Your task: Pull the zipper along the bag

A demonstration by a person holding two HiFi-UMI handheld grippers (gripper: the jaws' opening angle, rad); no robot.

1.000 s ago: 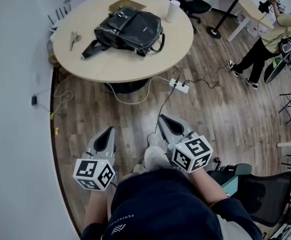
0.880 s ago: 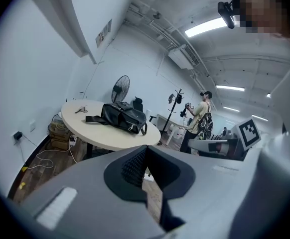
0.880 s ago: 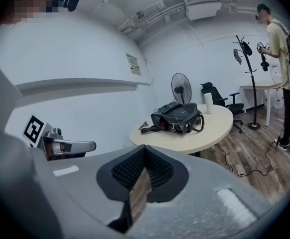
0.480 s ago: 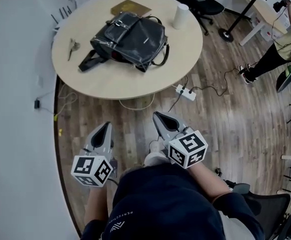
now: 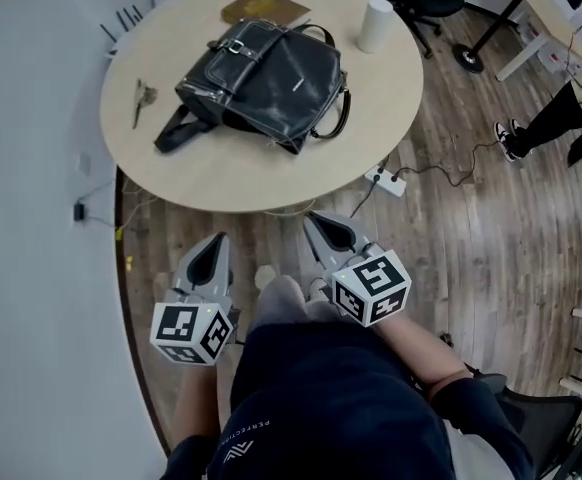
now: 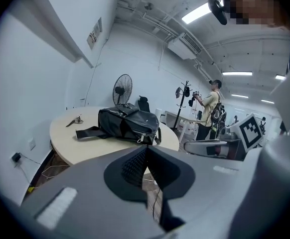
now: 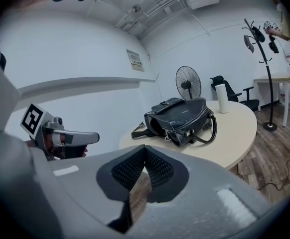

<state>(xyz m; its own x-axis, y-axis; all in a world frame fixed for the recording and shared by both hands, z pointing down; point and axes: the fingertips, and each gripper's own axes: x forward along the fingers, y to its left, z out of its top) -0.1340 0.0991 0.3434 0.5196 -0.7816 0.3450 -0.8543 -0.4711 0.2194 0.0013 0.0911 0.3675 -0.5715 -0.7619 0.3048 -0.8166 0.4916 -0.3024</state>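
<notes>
A black leather bag (image 5: 264, 83) lies on its side on the round beige table (image 5: 261, 173), with a strap trailing to its left. The bag also shows in the left gripper view (image 6: 127, 125) and the right gripper view (image 7: 179, 115), where a metal zipper pull (image 7: 171, 133) hangs at its near edge. My left gripper (image 5: 219, 238) and right gripper (image 5: 311, 219) are both shut and empty. They hang over the wooden floor just short of the table's near edge, well apart from the bag.
On the table are a brown book (image 5: 265, 8), a white cylinder (image 5: 376, 24) and some keys (image 5: 141, 98). A power strip (image 5: 390, 181) and cables lie on the floor. A curved white wall (image 5: 31, 218) is at left. Another person (image 5: 561, 113) stands at far right.
The table and bag have drawn nearer and lower in the head view as the person steps forward. Both grippers stay shut and have come up to the table's near edge.
</notes>
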